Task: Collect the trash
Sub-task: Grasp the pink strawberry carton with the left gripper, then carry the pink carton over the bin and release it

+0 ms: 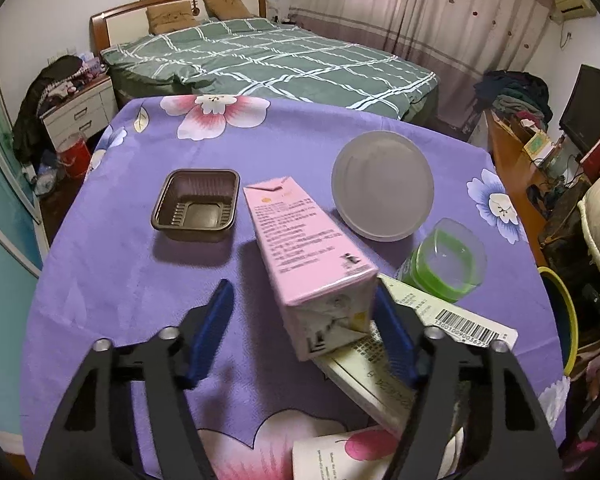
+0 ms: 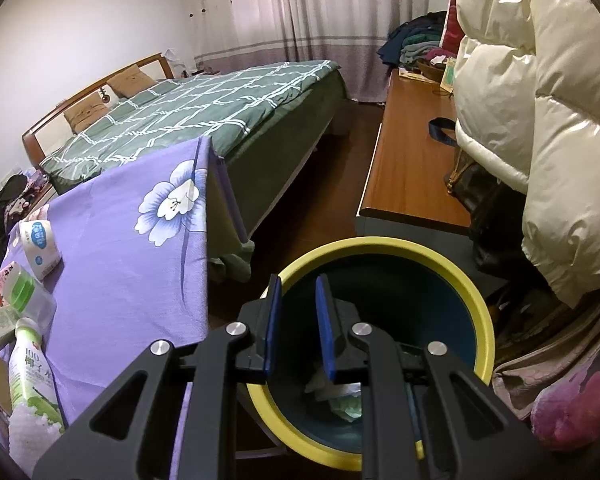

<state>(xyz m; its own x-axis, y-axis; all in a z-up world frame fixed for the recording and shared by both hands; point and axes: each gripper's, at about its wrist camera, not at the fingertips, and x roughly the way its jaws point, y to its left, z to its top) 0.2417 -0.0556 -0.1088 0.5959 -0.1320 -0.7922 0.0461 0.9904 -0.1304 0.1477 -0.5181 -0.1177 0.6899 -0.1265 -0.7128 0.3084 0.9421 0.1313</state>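
Yellow-rimmed and dark blue inside, the bin (image 2: 384, 344) stands on the floor just beside the table, and we see crumpled paper scraps (image 2: 338, 396) at its bottom. Our right gripper (image 2: 298, 328) hangs over its mouth, fingers narrowly apart with nothing between them. Our left gripper (image 1: 300, 320) is spread wide around the near end of a pink carton (image 1: 300, 240) lying on the purple floral tablecloth (image 1: 120, 280); whether a pad touches it we cannot tell. Beyond it sit an empty brown plastic tray (image 1: 196, 204), a grey round lid (image 1: 382, 184) and a green-banded clear cup (image 1: 448, 260). A green checked bed (image 1: 268, 56) fills the room behind. A white bottle (image 2: 32, 384) reads "100".
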